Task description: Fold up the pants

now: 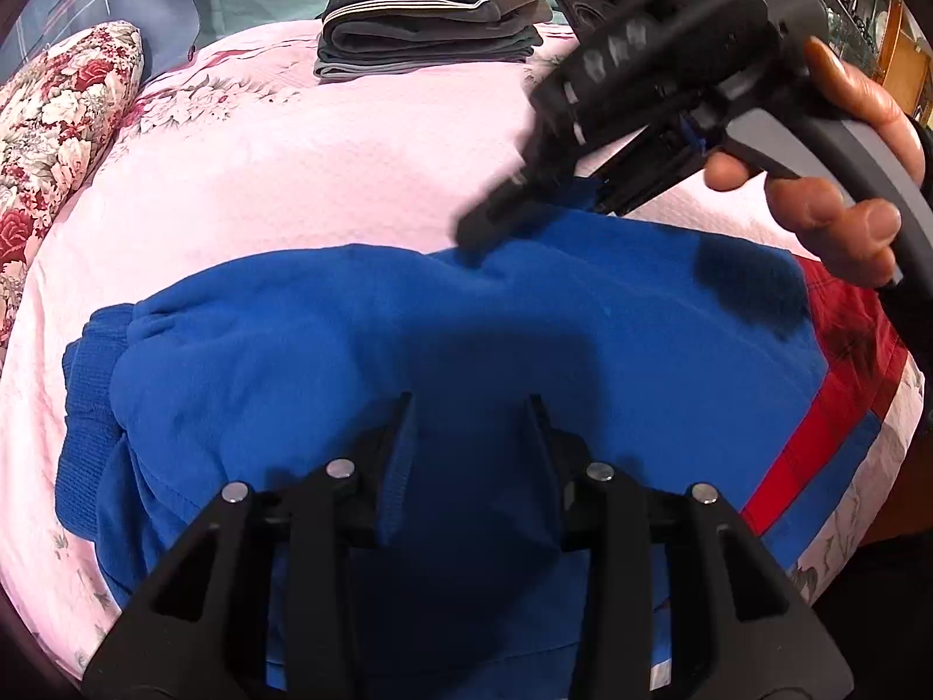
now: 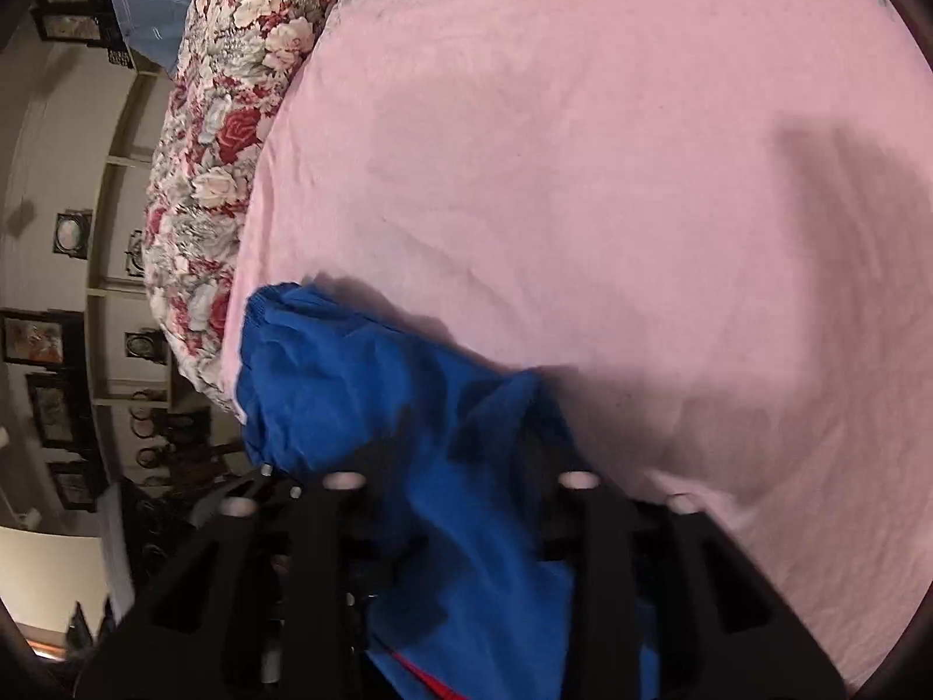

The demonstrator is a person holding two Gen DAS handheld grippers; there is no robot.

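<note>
The soft blue cloth pants look fuzzy and matt, like fleece. Their cuff at 9 o'clock is knit in small ribs, and a smooth red stripe runs down one side at 4 o'clock. The pink cloth bed cover under them is matt, with a tiny bumpy weave and a few wrinkles. The rose-printed cloth pillow at 10 o'clock looks smooth. The dark folded cloth pile at 12 o'clock looks soft and dull. The left black plastic gripper is matt, with shiny round metal pins. The right black plastic gripper at 2 o'clock is dull too, and its grey handle looks smooth.
</note>
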